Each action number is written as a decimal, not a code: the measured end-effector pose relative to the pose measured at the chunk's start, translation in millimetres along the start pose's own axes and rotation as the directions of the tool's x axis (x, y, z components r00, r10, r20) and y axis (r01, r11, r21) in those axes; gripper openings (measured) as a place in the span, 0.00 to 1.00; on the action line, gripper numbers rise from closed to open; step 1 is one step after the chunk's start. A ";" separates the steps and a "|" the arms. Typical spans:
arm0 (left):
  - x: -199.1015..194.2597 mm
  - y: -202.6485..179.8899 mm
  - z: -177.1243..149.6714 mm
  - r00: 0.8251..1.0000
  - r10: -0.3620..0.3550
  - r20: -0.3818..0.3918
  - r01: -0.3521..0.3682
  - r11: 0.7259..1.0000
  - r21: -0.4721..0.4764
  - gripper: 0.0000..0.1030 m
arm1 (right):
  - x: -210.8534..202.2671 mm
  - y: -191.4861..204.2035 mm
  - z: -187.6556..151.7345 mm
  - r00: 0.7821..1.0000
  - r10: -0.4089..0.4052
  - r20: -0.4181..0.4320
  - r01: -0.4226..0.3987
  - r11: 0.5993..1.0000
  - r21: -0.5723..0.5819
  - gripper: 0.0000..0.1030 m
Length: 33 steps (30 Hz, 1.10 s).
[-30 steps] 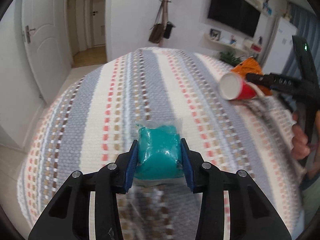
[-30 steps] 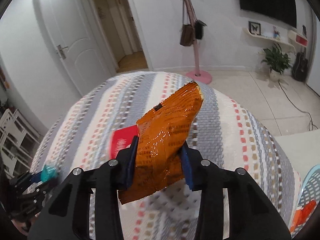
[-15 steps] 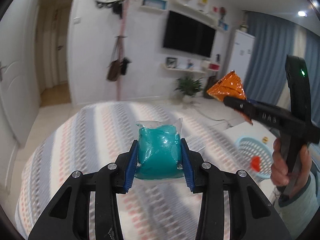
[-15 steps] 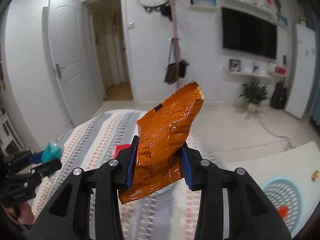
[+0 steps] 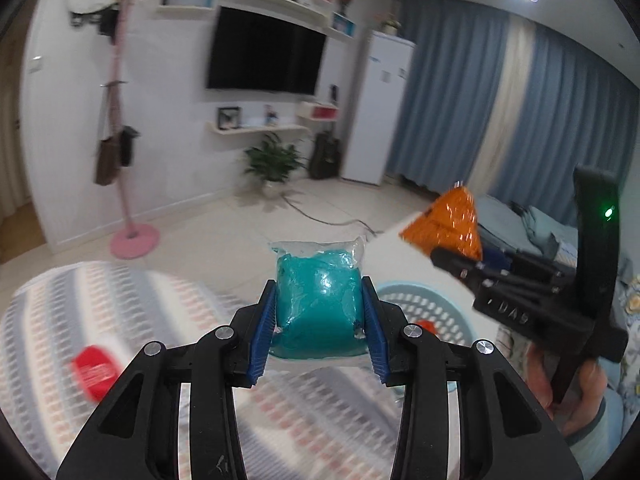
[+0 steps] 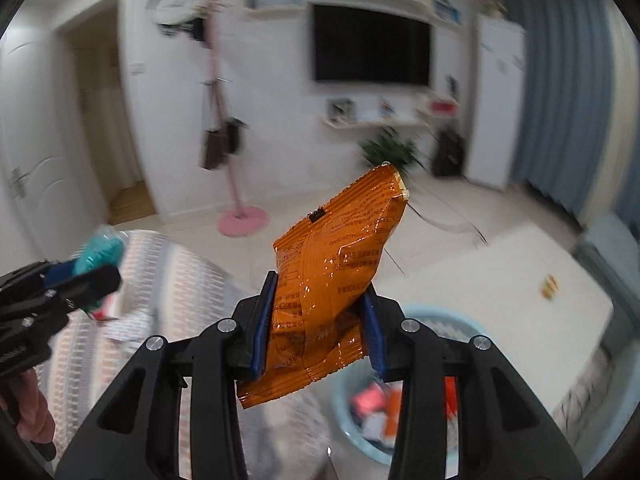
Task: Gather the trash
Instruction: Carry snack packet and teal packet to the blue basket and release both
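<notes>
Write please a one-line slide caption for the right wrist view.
Right tool clamps a crinkled orange foil snack bag above a light blue perforated plastic basket already holding wrappers.

Two grippers are in view, the left gripper and the right gripper. There is one teal packet, one orange snack bag, one pale blue basket and one red cup. Inside the basket lie several scraps, too blurred to count
</notes>
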<state>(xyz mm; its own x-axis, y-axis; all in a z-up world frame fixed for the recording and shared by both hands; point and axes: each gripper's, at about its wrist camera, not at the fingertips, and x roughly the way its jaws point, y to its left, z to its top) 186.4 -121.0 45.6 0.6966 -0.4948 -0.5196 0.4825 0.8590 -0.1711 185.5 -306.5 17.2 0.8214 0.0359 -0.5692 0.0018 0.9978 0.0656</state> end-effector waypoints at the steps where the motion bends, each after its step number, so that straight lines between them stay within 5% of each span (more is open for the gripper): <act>1: 11.1 -7.3 1.2 1.000 -0.015 -0.013 0.015 1.000 0.008 0.38 | 7.0 -18.3 -5.3 0.999 -0.023 -0.032 0.025 0.999 0.038 0.35; 8: 104.1 -64.9 -6.2 0.984 -0.094 -0.150 0.101 0.994 0.039 0.38 | 46.1 -108.2 -49.7 0.974 -0.040 -0.223 0.094 0.968 0.235 0.35; 16: 179.6 -86.4 -37.8 0.934 -0.137 -0.329 0.154 0.988 0.026 0.38 | 74.6 -154.5 -89.6 0.935 -0.062 -0.348 0.183 0.928 0.326 0.39; 20: 193.1 -83.8 -41.5 0.920 -0.160 -0.357 0.172 0.985 0.000 0.41 | 82.8 -161.7 -94.1 0.930 -0.056 -0.363 0.188 0.922 0.339 0.43; 24: 189.9 -80.6 -42.7 0.917 -0.191 -0.349 0.202 0.979 -0.005 0.52 | 84.5 -163.3 -92.7 0.931 -0.066 -0.358 0.197 0.918 0.344 0.58; 30: 166.0 -71.0 -45.9 0.936 -0.171 -0.309 0.184 0.983 0.013 0.67 | 84.3 -162.8 -98.2 0.934 -0.054 -0.354 0.192 0.910 0.368 0.58; 33: 156.7 -62.8 -46.3 0.940 -0.168 -0.296 0.176 0.984 -0.001 0.67 | 84.7 -159.9 -96.9 0.929 -0.087 -0.360 0.218 0.915 0.341 0.71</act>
<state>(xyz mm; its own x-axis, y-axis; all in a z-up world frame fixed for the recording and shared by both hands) 240.7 -246.5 -63.9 0.4167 -0.5710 -0.7073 0.5967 0.7588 -0.2610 199.5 -457.7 -120.9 0.5577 -0.0335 -0.8294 0.3749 0.9016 0.2157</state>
